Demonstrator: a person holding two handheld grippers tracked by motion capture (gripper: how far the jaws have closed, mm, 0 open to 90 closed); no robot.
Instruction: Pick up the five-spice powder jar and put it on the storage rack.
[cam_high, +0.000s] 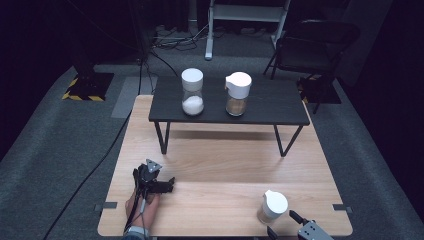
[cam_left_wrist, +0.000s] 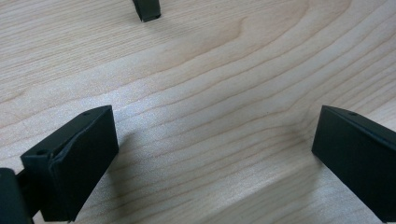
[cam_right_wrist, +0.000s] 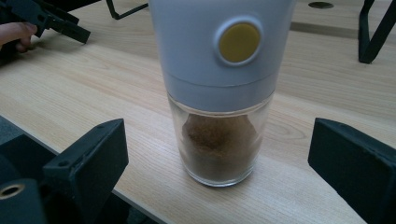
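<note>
Glass jar (cam_right_wrist: 219, 144) of brown powder (white cap, yellow button) stands upright between the spread right gripper (cam_right_wrist: 219, 163).

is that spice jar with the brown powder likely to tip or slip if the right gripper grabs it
The spice jar is tall with a wide white cap over a narrower glass base, so a high push would probably tip it. The smooth glass may be slippery. It holds little powder, so it is likely light. The right gripper is open around it.
</note>
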